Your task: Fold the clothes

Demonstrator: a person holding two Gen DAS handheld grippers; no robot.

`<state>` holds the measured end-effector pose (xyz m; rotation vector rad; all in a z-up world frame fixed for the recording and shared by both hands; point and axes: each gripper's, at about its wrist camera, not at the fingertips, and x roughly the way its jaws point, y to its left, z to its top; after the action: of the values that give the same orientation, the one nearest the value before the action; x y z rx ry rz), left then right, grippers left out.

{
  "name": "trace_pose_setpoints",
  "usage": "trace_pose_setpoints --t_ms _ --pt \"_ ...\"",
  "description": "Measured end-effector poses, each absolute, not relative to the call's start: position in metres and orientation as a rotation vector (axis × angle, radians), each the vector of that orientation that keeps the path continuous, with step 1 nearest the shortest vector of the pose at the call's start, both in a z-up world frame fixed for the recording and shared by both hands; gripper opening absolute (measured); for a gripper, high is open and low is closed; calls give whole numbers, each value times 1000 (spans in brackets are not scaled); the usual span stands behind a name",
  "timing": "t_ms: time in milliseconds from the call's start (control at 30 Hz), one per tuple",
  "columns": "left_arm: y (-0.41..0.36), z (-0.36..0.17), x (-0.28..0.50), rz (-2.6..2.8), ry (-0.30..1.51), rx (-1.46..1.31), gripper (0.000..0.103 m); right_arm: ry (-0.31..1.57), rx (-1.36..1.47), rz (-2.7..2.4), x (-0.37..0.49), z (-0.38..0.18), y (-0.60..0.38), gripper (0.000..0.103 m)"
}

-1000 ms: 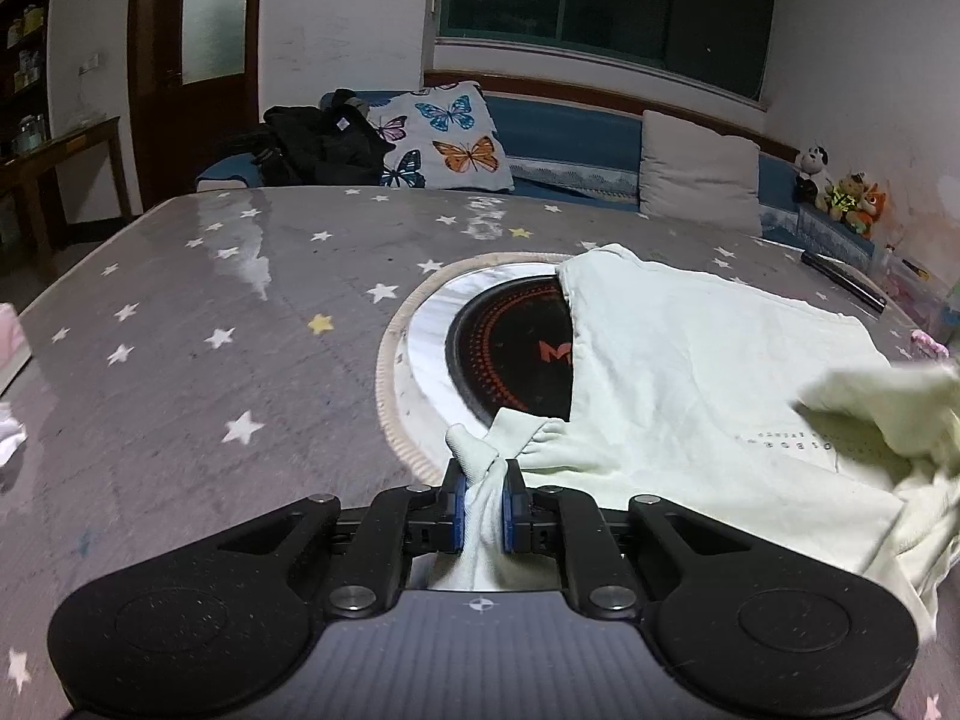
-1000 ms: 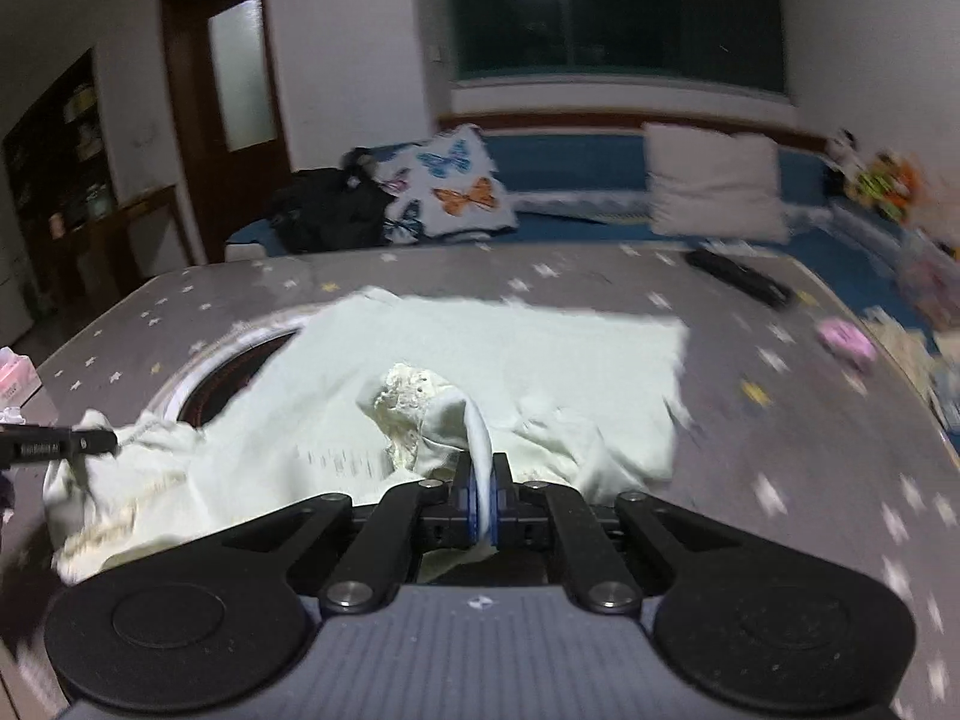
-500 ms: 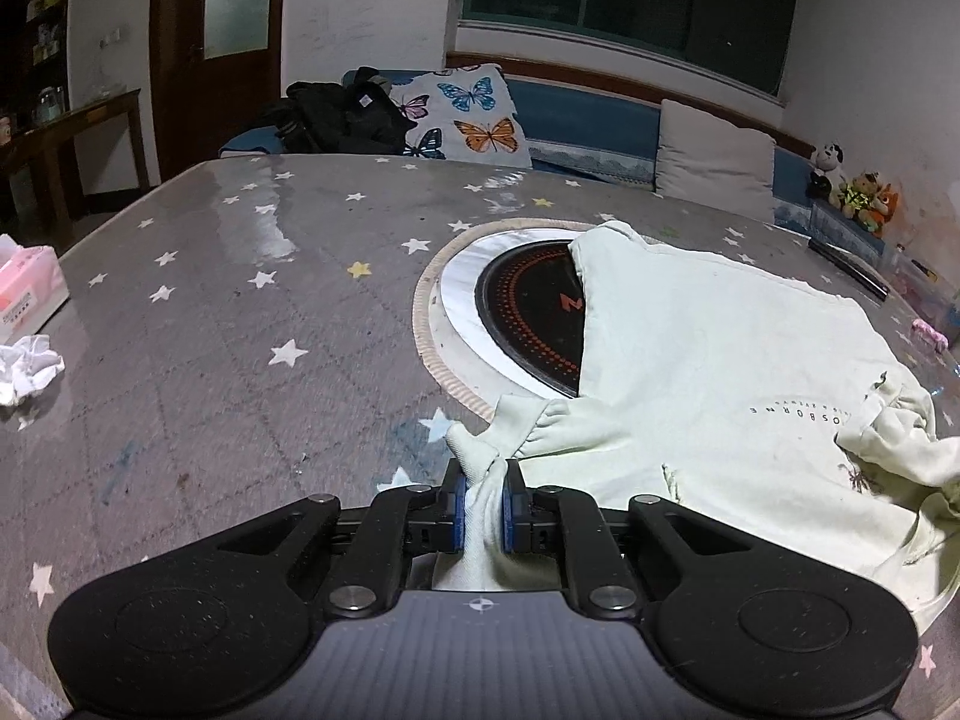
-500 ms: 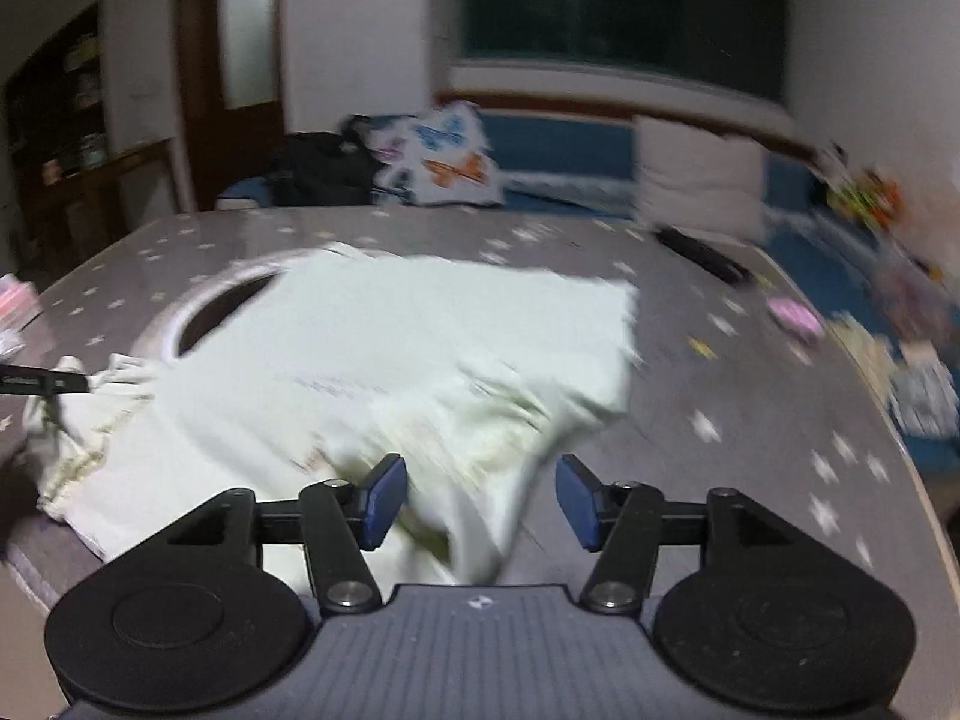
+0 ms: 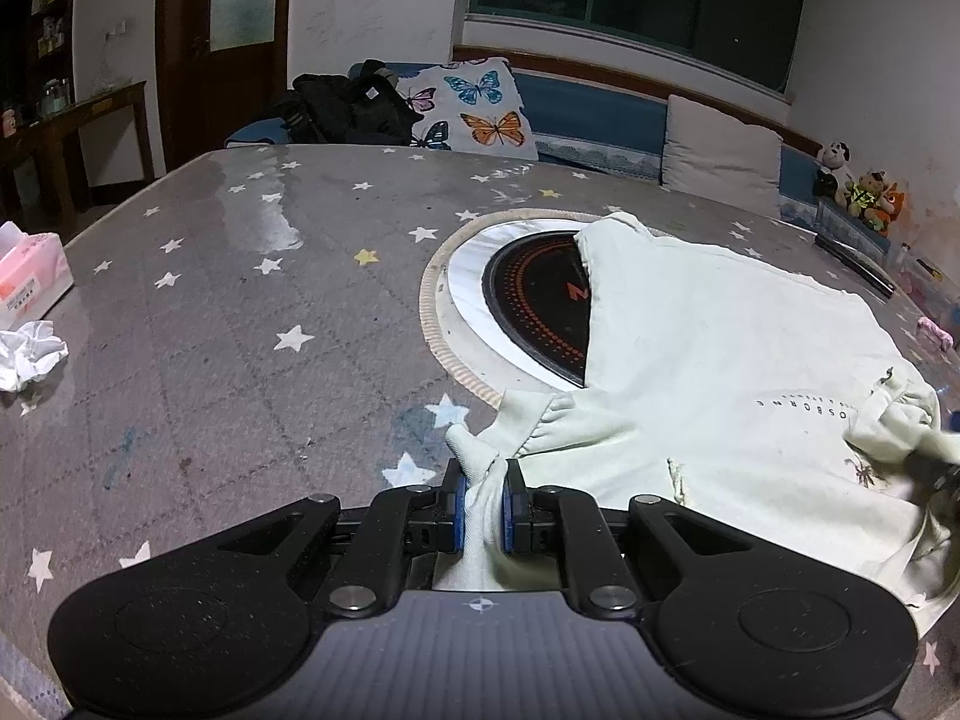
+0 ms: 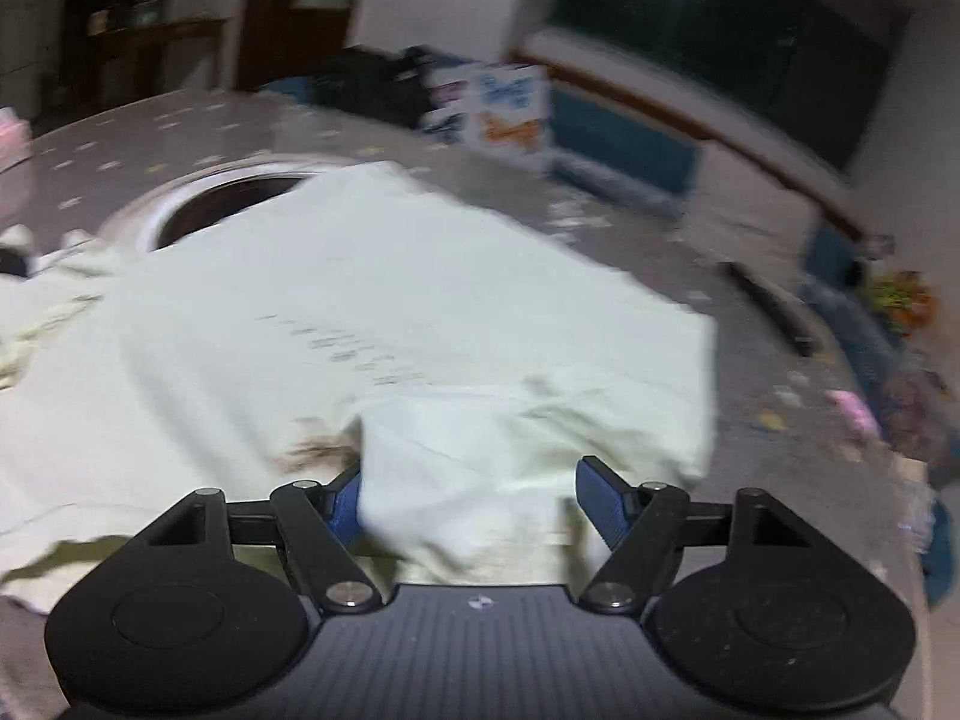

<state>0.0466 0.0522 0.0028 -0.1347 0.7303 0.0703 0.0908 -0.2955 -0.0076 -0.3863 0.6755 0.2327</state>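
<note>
A pale mint-green shirt (image 5: 708, 360) is lying spread over the grey star-patterned table (image 5: 240, 312), its far edge draping across a round black-and-orange inset ringed in white (image 5: 528, 312) toward 12 o'clock from the left gripper (image 5: 482, 495). The cloth is looking mostly flat, with a line of small dark lettering across it, a gathered cuff bunching near the left gripper and a crumpled sleeve lumping up at 3 o'clock. The left gripper is pinching a twisted bit of the shirt's sleeve tight between its blue pads, jaws nearly together. In the blurred right wrist view the right gripper (image 6: 474, 501) is standing wide apart over a rumpled fold of the shirt (image 6: 390, 312), cloth lying between the fingers but not clamped. A tissue box (image 5: 30, 282) and a crumpled tissue (image 5: 27, 354) are sitting at 9 o'clock
</note>
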Motion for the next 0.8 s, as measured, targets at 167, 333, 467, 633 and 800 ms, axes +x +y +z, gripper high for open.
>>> trace_pose_setpoints --t_ms 167,333,467,633,800 --pt "54 2 47 70 730 -139 12 606 -304 -4 73 9 -346 71" --pt "55 -1 48 72 741 -140 12 642 -182 -223 38 9 -405 71" --pt "54 -1 48 75 745 -131 12 681 -106 -284 14 0 -431 71" --pt "54 1 47 89 737 -120 12 611 -49 -163 10 15 -426 71" --pt "58 0 44 118 751 -125 12 636 2 28 45 5 -414 70"
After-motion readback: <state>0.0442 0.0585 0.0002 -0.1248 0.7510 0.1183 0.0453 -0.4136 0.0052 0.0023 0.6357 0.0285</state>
